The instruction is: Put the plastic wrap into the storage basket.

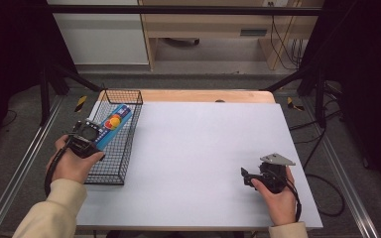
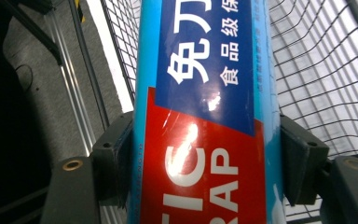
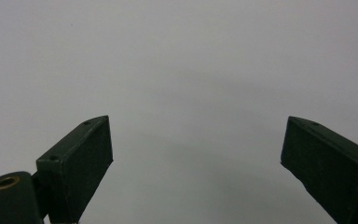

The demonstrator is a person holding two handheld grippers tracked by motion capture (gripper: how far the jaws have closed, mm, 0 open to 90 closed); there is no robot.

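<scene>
1. Clamping both jaws of the left gripper (image 2: 205, 154) against the sides of the blue plastic-wrap box (image 2: 205, 93), near its lower end
2. Holding that box tilted over the black wire basket (image 1: 113, 174), at the table's left edge, far end pointing into the basket
3. Keeping the right gripper (image 3: 196, 154) wide apart, gripping nothing, low over the white table surface (image 1: 203, 148), near the right front corner

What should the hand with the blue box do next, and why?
Probably lower it and let go. The left gripper is shut on the blue plastic-wrap box, held tilted over the wire basket, so it looks about ready to be set inside.
</scene>
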